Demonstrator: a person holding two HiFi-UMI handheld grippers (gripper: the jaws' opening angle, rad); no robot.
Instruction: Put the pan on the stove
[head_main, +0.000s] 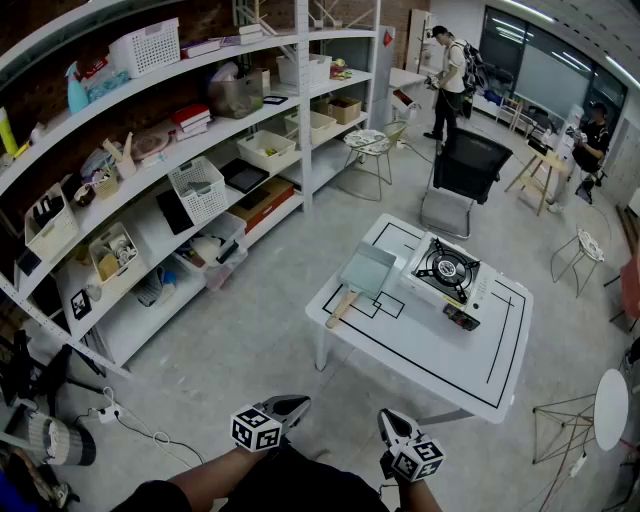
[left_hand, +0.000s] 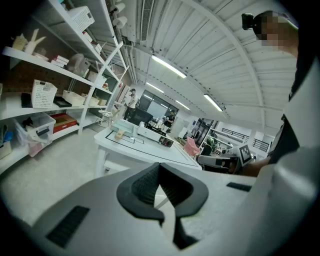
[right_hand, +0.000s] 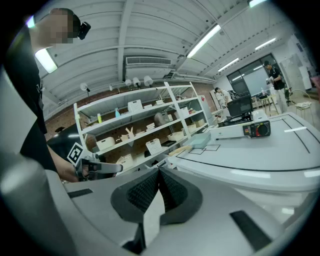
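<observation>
- No words, numbers or brand names are clear enough to read anywhere.
- The cube (head_main: 257, 428) on the left gripper (head_main: 292, 405) has black-and-white square patterns, not letters.
- The cube (head_main: 416, 459) on the right gripper (head_main: 388, 420) has the same.
- A small square tag (head_main: 80, 303) like these is on the near left shelf.
- The print on the stove (head_main: 445, 272) front is too small to read.

The matt pan (head_main: 367, 270) has a wooden handle (head_main: 340, 308); the smooth white table (head_main: 440, 350) looks glossy

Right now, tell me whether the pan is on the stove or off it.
Off: the pan lies on the table beside the stove; nothing sits on the stove.
</observation>
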